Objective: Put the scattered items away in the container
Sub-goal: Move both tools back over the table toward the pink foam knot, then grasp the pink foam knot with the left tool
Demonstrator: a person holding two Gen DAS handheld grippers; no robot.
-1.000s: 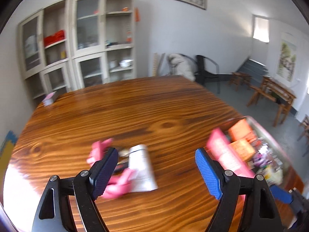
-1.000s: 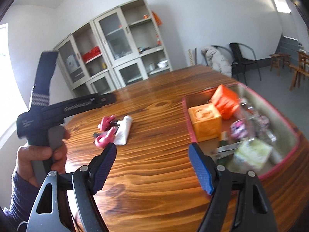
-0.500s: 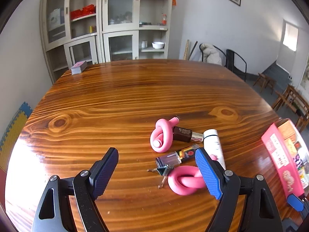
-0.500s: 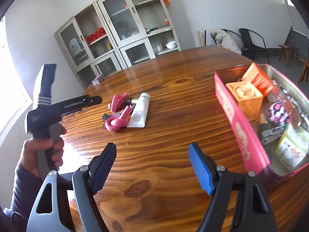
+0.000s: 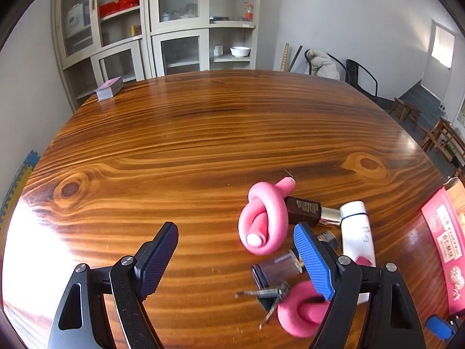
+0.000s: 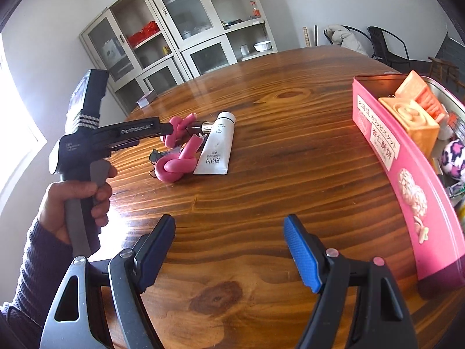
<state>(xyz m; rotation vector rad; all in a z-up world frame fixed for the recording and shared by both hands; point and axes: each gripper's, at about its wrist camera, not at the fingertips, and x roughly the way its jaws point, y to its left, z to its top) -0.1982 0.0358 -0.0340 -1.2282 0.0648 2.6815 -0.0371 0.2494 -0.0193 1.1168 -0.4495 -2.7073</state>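
Scattered items lie in one cluster on the table (image 5: 203, 133), left of the container. Two pink foam rods, each tied in a loose knot: far knot (image 5: 263, 218), near knot (image 5: 299, 314). Between them lie a dark brown bottle (image 5: 305, 208) with a metallic collar, a small translucent purple case (image 5: 276, 270), and metal keys (image 5: 261, 293). A white squeeze tube (image 6: 216, 145), smooth, flat-crimped at its near end and printed "SKIN", lies just right of the knots, touching or nearly touching the near one.

The container (image 6: 407, 180) is a shallow pink tin with printed sides, standing well apart at the table's right. It holds orange boxes (image 6: 412, 119) and a pink-and-white patterned ball (image 6: 454, 158), among other items too crowded to identify.

The left hand-held gripper (image 5: 235, 258) hovers low over the cluster's left edge, its jaws spread wide and empty; the right pad (image 5: 312, 261), blue and finely knurled, overlaps the near knot in view. From the right wrist view, a hand (image 6: 78, 203) in a dark knit sleeve wraps the gripper's grey pistol handle, barrel levelled at the far knot.

The right hand-held gripper (image 6: 229, 250) hangs above bare wood between cluster and container, jaws likewise apart and empty.

The table is glossy, orange-brown, strongly grained with dark knots. A small card deck (image 5: 110, 87) rests at its far left edge; glazed grey cabinets (image 5: 174, 29) stand behind.
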